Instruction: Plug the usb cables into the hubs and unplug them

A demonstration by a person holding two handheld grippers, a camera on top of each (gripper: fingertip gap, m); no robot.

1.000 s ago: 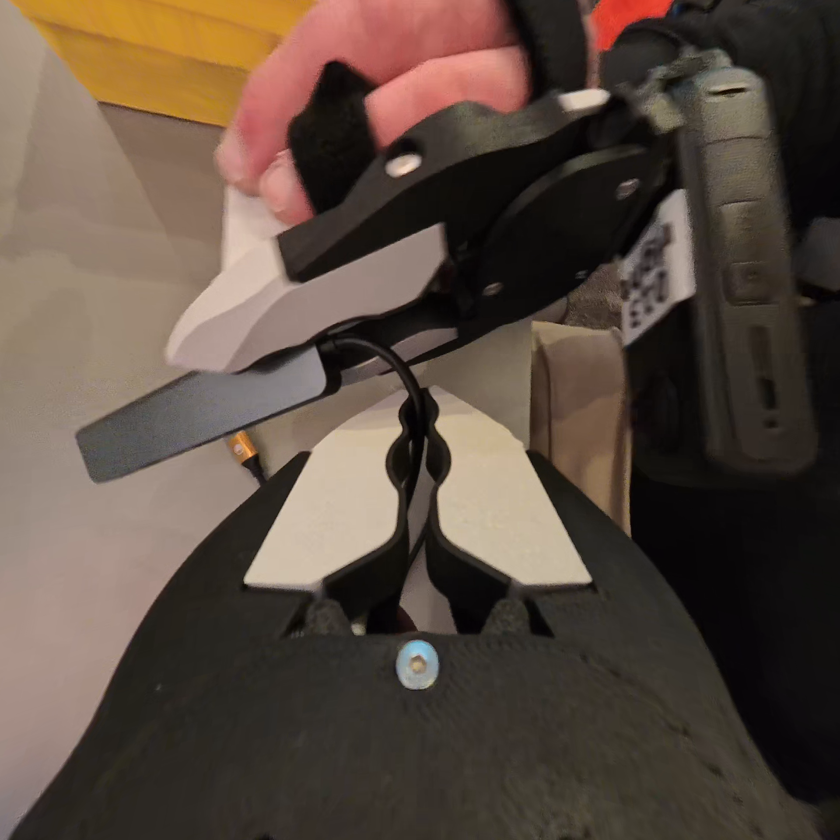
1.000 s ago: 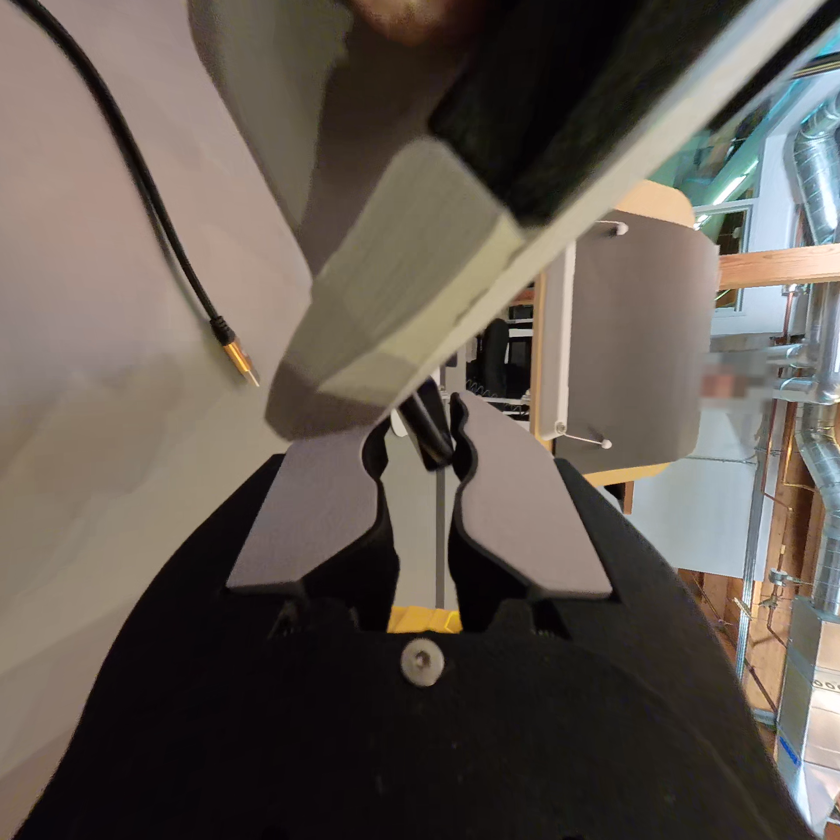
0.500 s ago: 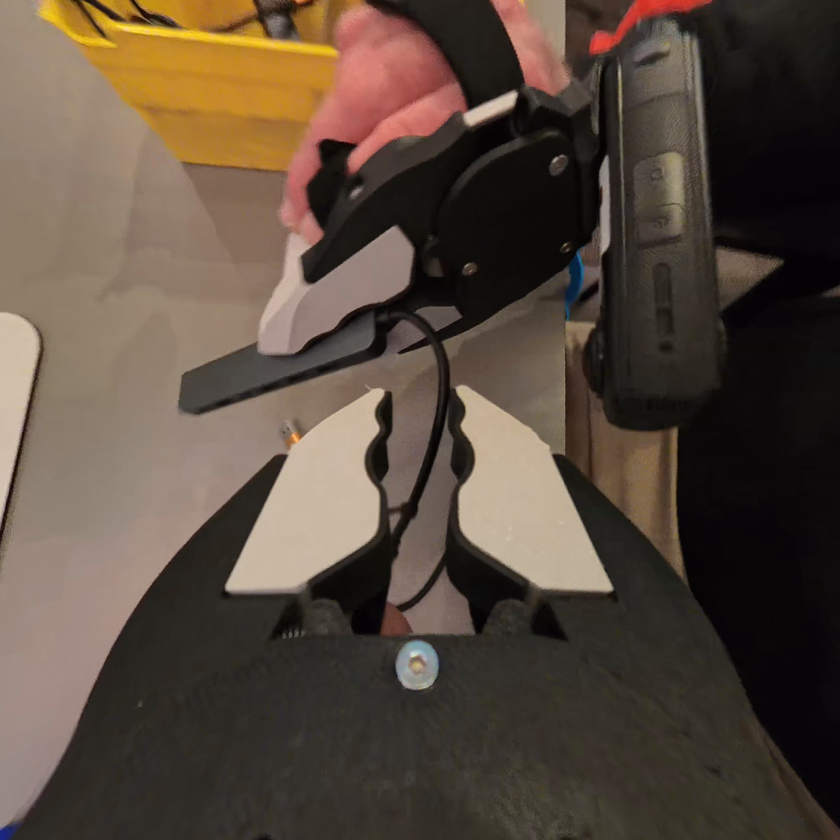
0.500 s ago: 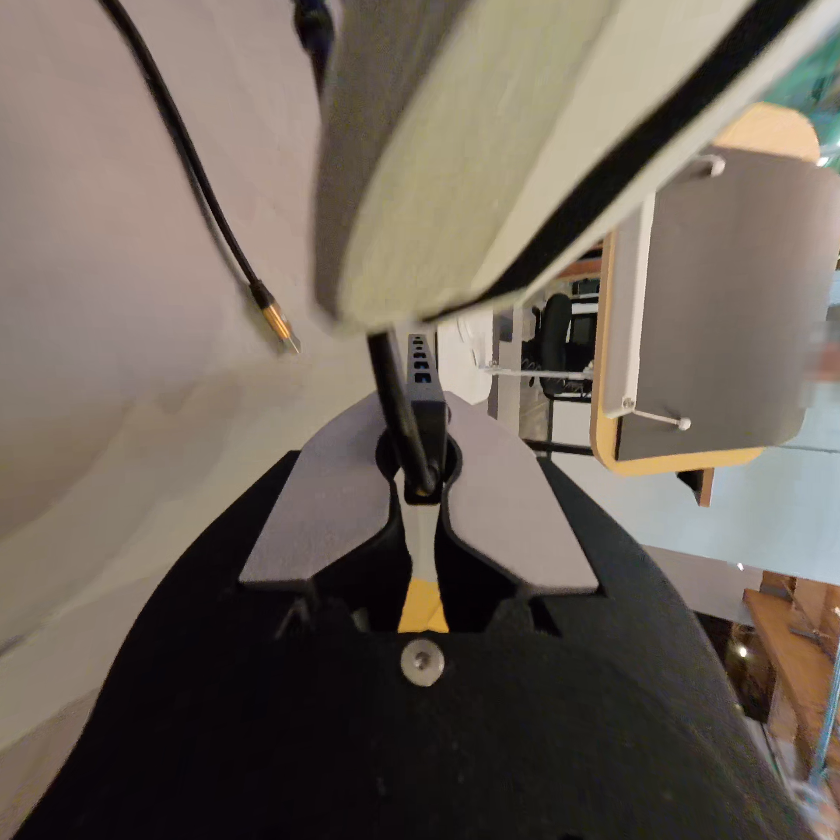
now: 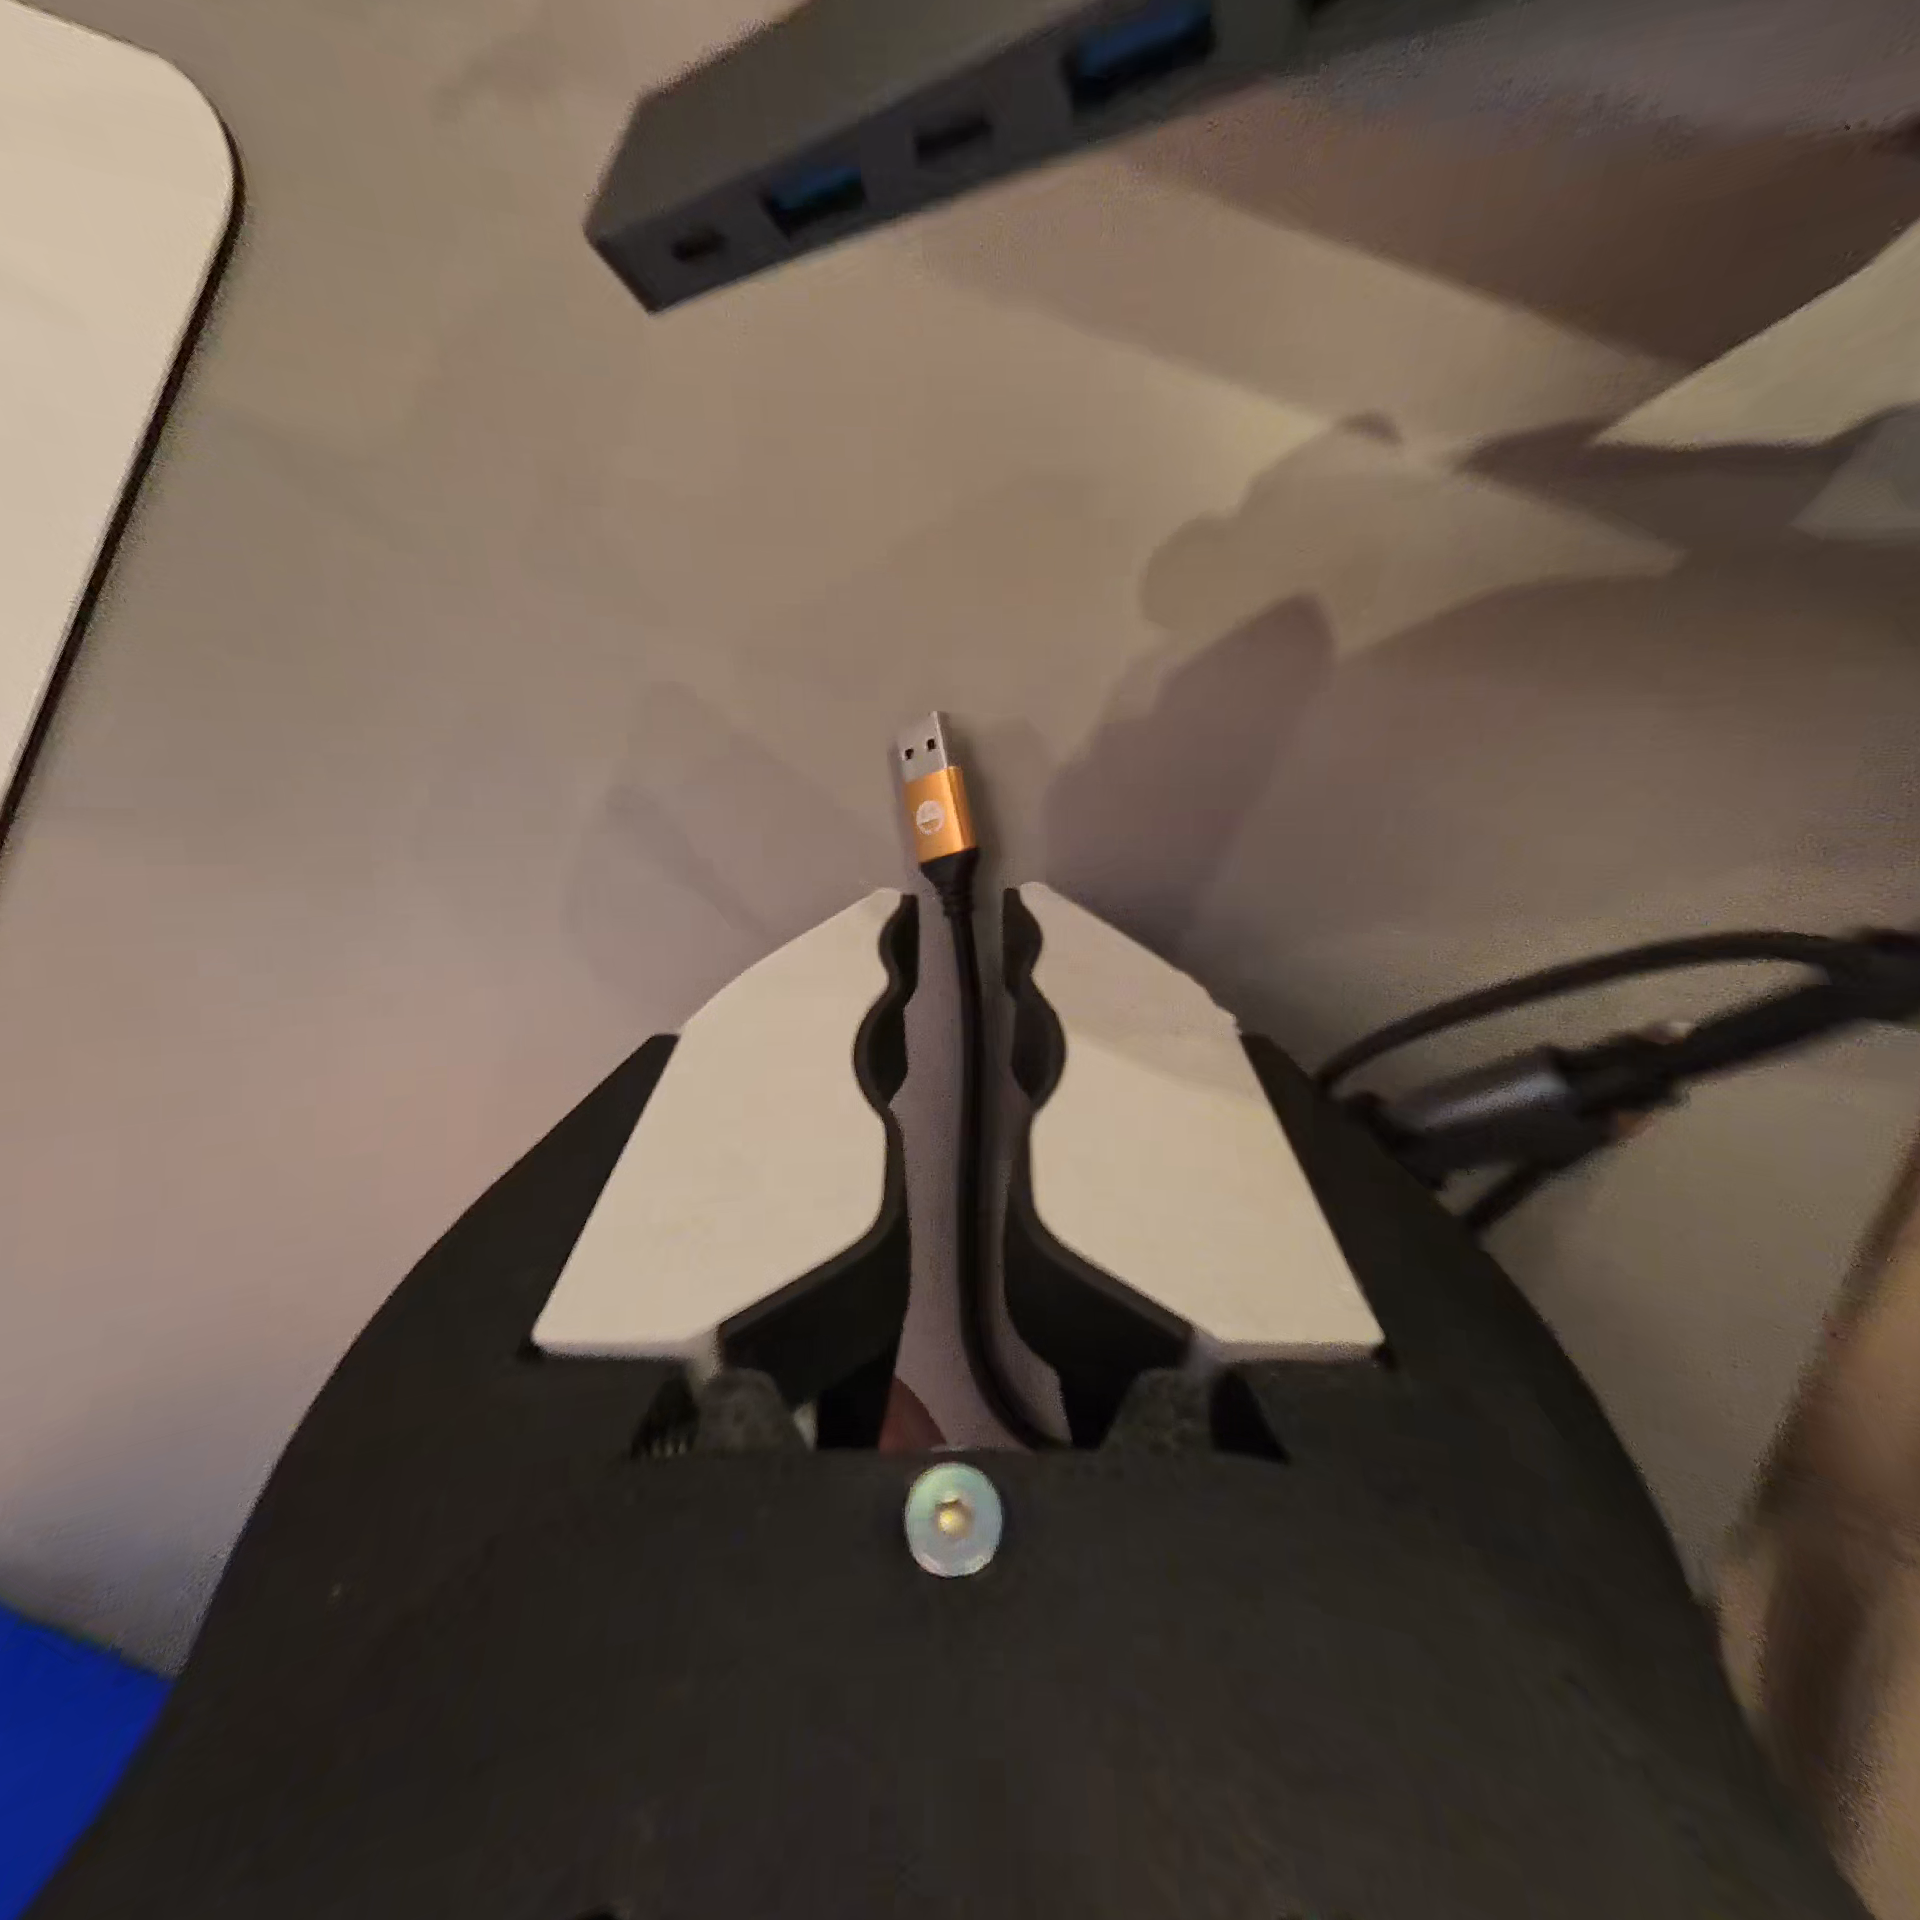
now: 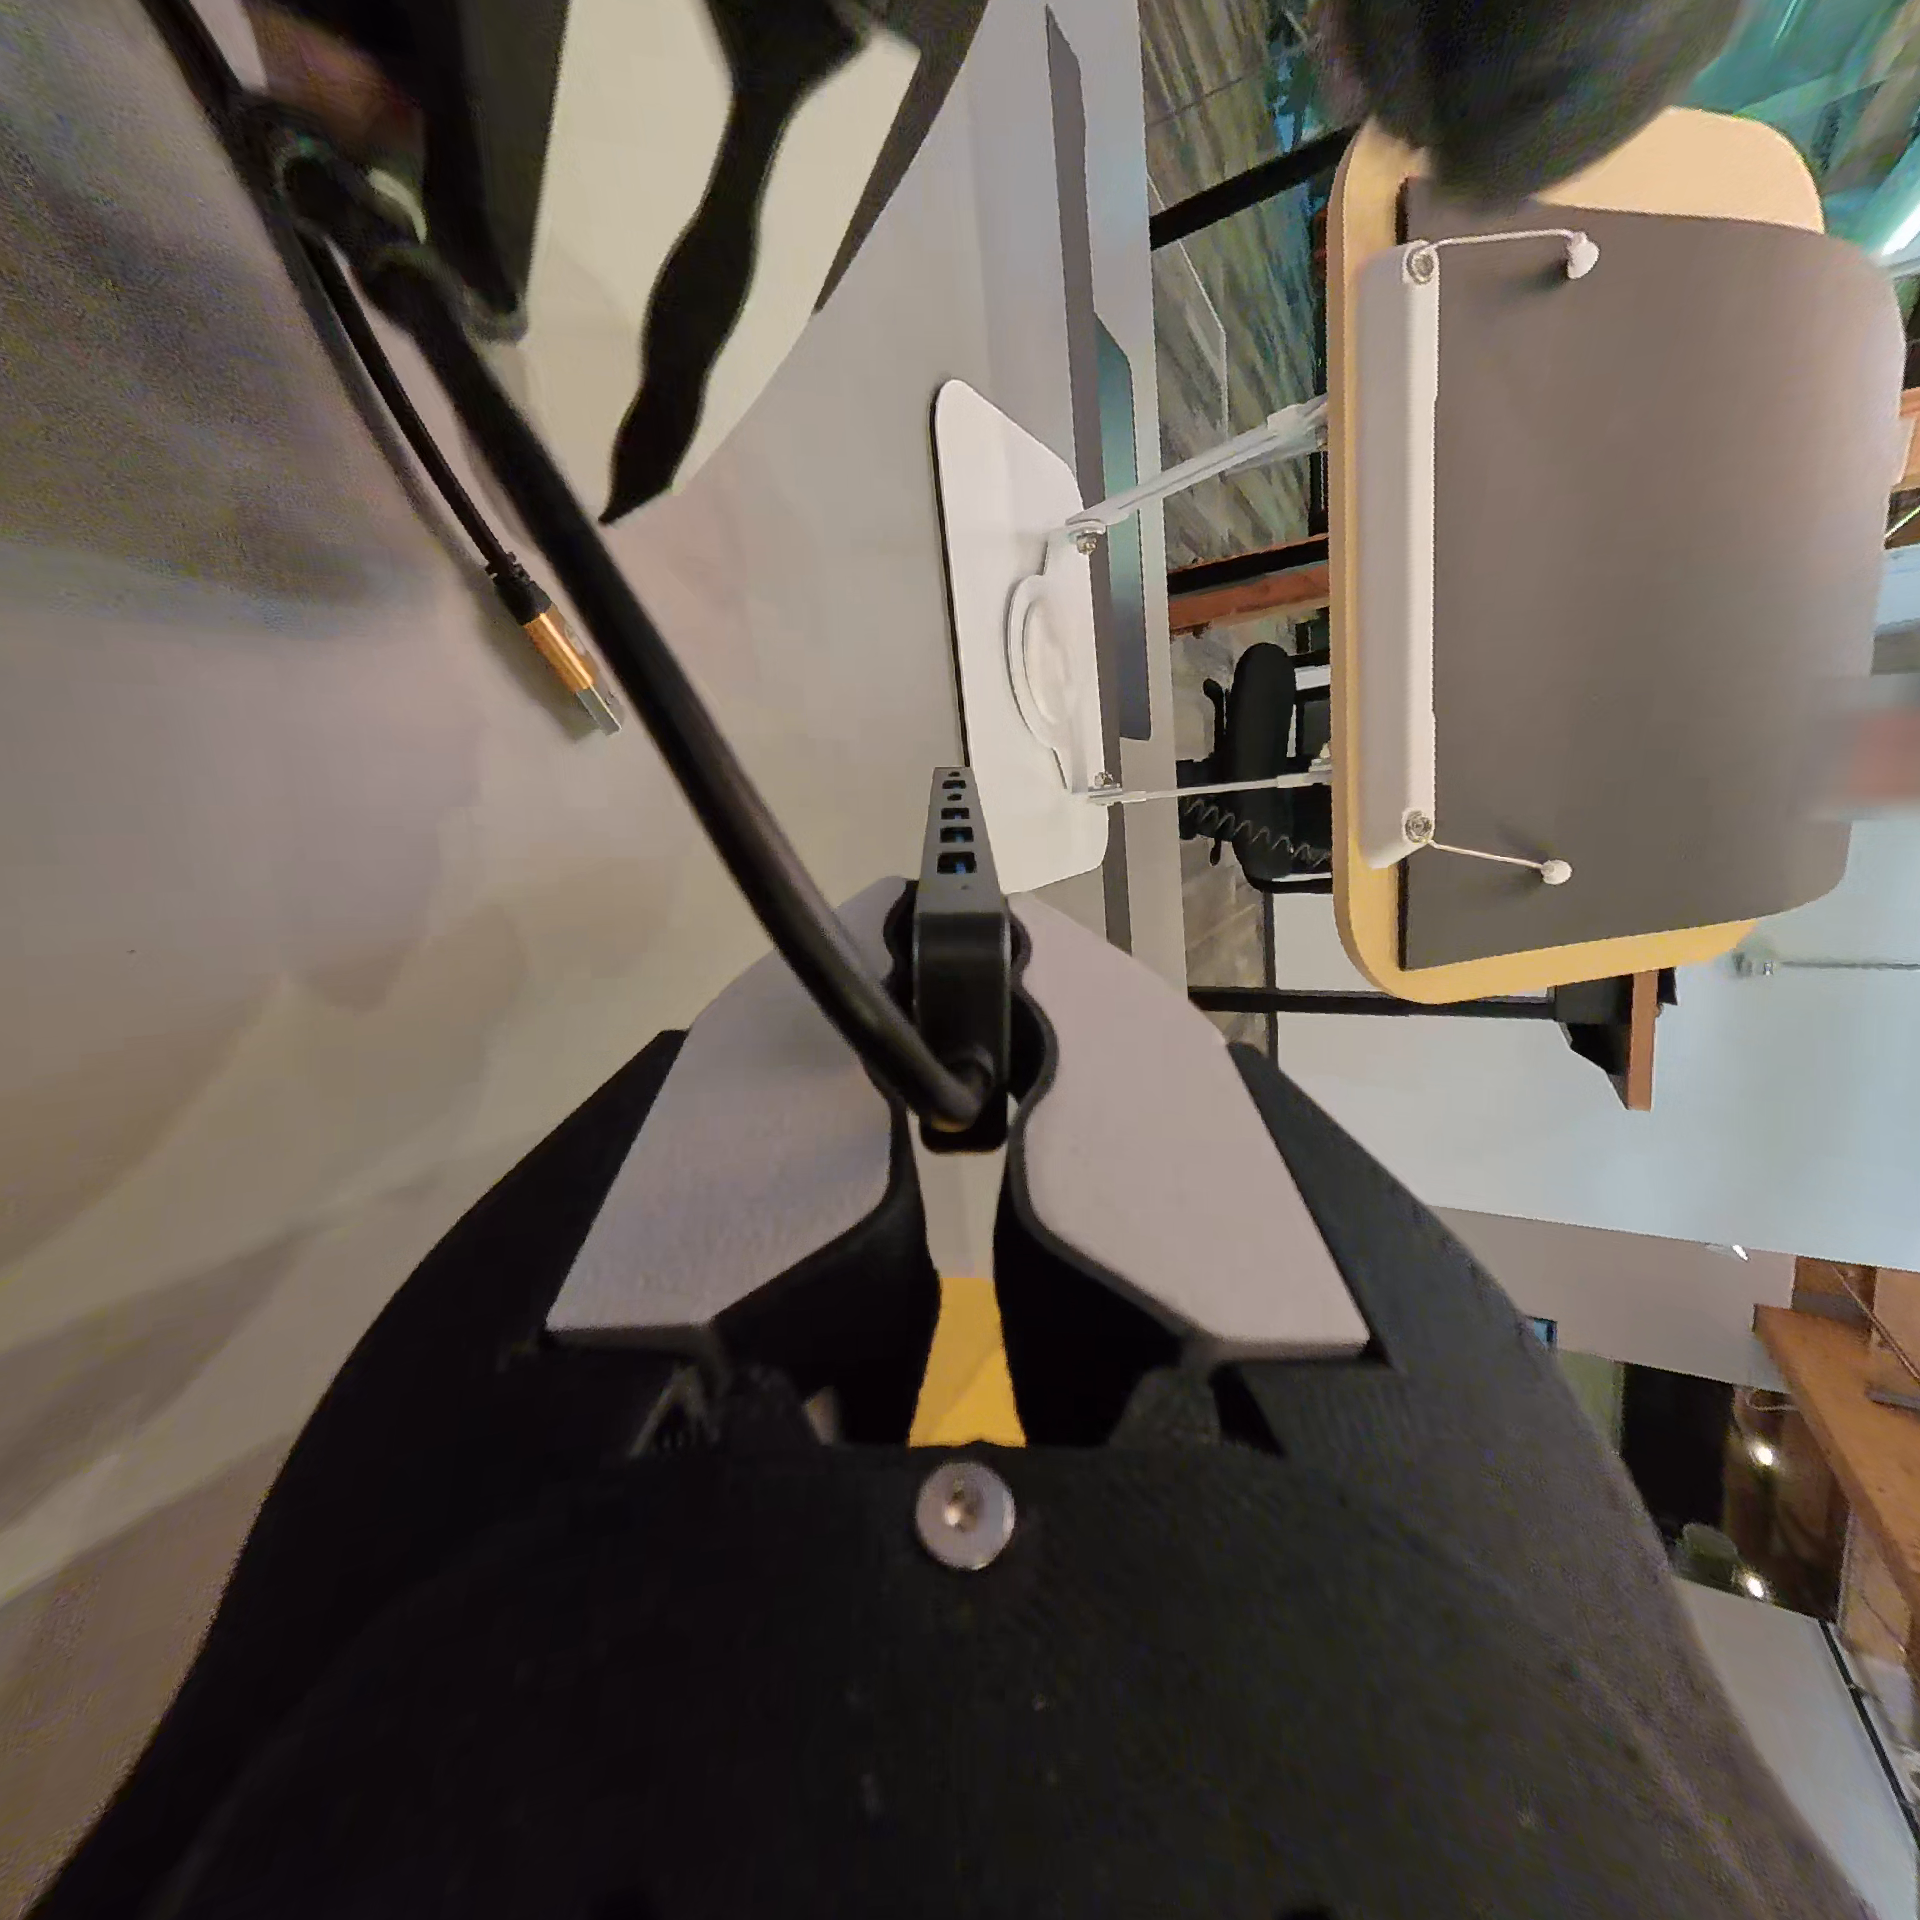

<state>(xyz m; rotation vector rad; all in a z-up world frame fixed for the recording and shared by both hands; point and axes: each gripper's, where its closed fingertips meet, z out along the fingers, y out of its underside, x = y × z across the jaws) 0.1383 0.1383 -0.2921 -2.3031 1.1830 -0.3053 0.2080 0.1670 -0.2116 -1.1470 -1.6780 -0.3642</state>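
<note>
My left gripper (image 5: 961, 894) is open and low over the grey table. A black USB cable (image 5: 971, 1091) runs along the gap between its fingers without being pinched. The cable's orange USB plug (image 5: 932, 805) lies on the table just past the fingertips, pointing away. My right gripper (image 6: 956, 914) is shut on the end of a dark grey hub (image 6: 961, 935) and holds it off the table. The hub's thick black lead (image 6: 727, 779) curves up to the left. The hub's port side shows in the left wrist view (image 5: 894, 156), above and beyond the plug. The plug also shows in the right wrist view (image 6: 566, 665).
A white pad (image 5: 94, 312) lies on the table at the left, and shows in the right wrist view (image 6: 1018, 644) beyond the hub. More black cables with a grey connector (image 5: 1507, 1091) lie to the right of my left gripper. A blue object (image 5: 62, 1714) sits at the lower left. The left gripper's tips are roughly 11 cm from the right gripper's.
My left gripper let go of the hub's lead, opened, and dropped to the table over the orange-plug cable. My right gripper kept hold of the hub and turned it.
</note>
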